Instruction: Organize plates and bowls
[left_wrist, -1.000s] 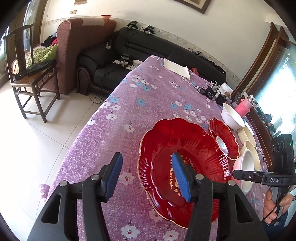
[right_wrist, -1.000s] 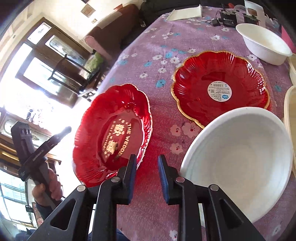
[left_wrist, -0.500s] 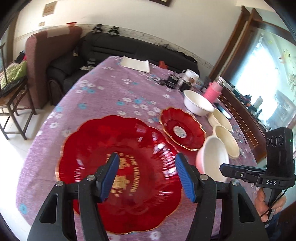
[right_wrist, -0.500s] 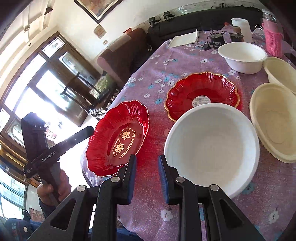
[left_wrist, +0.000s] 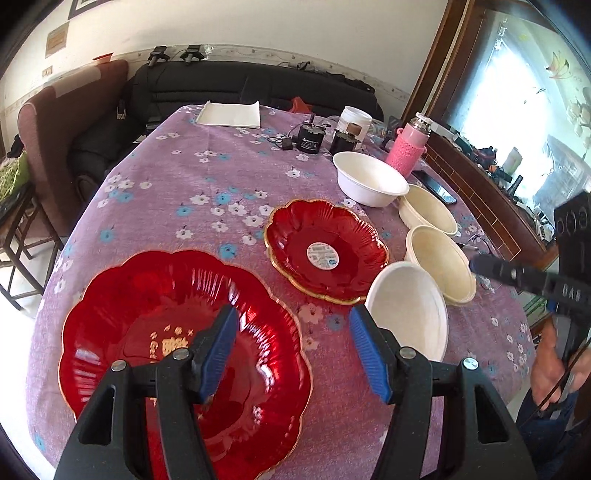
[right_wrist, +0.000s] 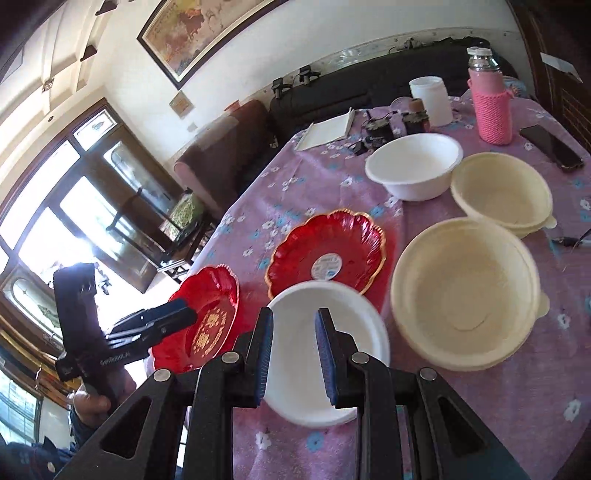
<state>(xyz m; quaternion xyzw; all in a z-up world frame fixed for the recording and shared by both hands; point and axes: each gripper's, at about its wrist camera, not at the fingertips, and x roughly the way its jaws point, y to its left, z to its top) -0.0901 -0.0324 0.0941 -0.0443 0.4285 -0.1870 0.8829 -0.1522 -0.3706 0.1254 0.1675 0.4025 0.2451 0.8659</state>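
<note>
the large red scalloped glass plate with gold lettering (left_wrist: 177, 343) lies flat at the near left edge of the round table under its purple flowered cloth (left_wrist: 207, 177), close enough to the rim that a claw can come at it from the person's side. the left gripper (left_wrist: 291, 350) hangs over its right part with the blue pads standing apart; the jaws have just been opening, and nothing is between them, so it holds nothing. that spread reads as readiness to take a plate rim rather than a grip already made.

next, toward the middle of the tabletop, sits the smaller red scalloped plate with a gold rim and a round white sticker (left_wrist: 325, 251), apart from the big one. the two red plates being alike in shape, they would probably go one on the other.

just right of it, at the near edge, is a white paper bowl (right_wrist: 325, 350), its rim close to the small plate's. the right gripper (right_wrist: 293, 354) hovers over this bowl with its pads nearly together, a narrow gap between them and nothing clamped, not touching the bowl as far as can be told.

further right stand two cream plastic bowls with small tabs: the nearer cream bowl (right_wrist: 465, 291) and the farther cream bowl (right_wrist: 502, 188), almost touching. behind them is a second white bowl (right_wrist: 413, 166). the bowls are all upright and loosely grouped on the right half, so nesting them looks the likely job; none is stacked yet.
</note>
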